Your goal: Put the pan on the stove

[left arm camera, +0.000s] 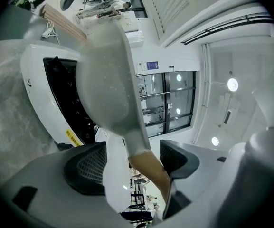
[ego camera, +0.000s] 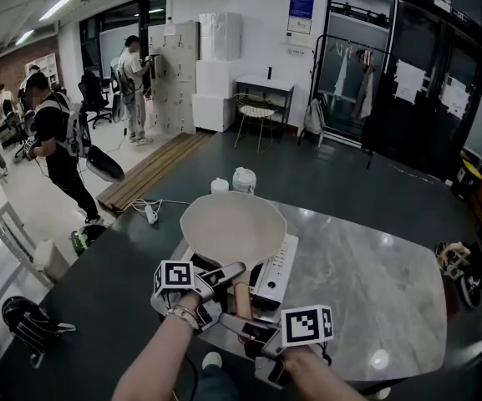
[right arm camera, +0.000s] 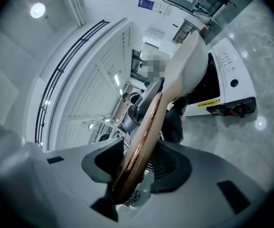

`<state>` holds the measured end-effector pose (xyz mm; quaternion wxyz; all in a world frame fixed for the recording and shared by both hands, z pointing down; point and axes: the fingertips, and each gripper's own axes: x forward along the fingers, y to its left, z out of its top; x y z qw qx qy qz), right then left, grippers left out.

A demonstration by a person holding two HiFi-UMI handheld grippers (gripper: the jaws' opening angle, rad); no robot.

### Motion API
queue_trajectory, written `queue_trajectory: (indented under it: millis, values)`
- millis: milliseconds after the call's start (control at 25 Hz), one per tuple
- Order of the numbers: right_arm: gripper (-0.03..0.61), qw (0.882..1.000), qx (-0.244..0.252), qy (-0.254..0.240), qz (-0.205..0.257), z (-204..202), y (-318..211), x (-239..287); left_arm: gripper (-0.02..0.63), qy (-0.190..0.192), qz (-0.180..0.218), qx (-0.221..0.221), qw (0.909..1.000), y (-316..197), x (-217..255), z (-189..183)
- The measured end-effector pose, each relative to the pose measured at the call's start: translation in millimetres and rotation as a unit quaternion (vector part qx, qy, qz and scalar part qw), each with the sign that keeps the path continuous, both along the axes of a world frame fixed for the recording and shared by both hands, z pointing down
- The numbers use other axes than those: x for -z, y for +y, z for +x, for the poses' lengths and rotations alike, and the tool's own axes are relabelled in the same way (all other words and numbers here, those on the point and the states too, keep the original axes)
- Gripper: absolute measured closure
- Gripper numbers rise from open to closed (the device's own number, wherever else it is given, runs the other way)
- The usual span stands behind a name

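Observation:
The beige pan (ego camera: 232,228) sits on the white portable stove (ego camera: 278,266), which stands on the marble table (ego camera: 366,282). Its brown wooden handle (ego camera: 242,301) points toward me. My left gripper (ego camera: 222,293) straddles the handle near the pan's neck. In the left gripper view the handle (left arm camera: 148,167) runs between the pads with gaps on both sides, so this gripper (left arm camera: 132,163) is open. My right gripper (ego camera: 245,324) holds the handle's near end. In the right gripper view the pads close against the handle (right arm camera: 141,141), the pan (right arm camera: 189,61) and stove (right arm camera: 227,87) beyond.
Two white containers (ego camera: 242,180) stand at the table's far edge behind the stove. A power strip (ego camera: 150,214) and cable lie on the floor to the left. People stand at the far left (ego camera: 57,140). A chair (ego camera: 256,111) is by the back wall.

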<state>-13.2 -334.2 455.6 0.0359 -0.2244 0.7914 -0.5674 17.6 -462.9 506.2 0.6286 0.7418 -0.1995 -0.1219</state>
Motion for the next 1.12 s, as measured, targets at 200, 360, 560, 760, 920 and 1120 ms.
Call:
queue_trajectory:
  millis: [200,360,560,760,920,1120]
  values:
    - [0.403,1.000,0.006,0.014,-0.011,5.9,-0.2,-8.7,0.274,-0.014,-0.011,0.015,0.9997,5.6,-7.5,-16.2]
    - [0.414,0.999,0.012,0.039,-0.018,7.5,2.3,-22.6,0.400,-0.017,-0.011,0.026,0.9995,11.5,-5.4,-25.9]
    - [0.425,0.999,0.010,0.046,-0.026,7.0,0.7,-36.8,0.518,-0.027,-0.012,0.036,0.9989,11.7,-3.8,-25.8]
    - [0.436,0.998,0.013,0.045,-0.037,4.1,0.2,-45.7,0.525,-0.039,-0.024,0.042,0.9980,11.7,-10.2,-28.3]
    - [0.440,0.999,0.008,0.039,-0.037,1.1,-1.5,-48.1,0.525,-0.039,-0.025,0.047,0.9978,10.1,-11.7,-31.1]
    - [0.443,0.999,-0.004,0.027,-0.038,-3.0,-10.8,-51.1,0.532,-0.038,-0.032,0.070,0.9963,1.7,-14.9,-34.3]
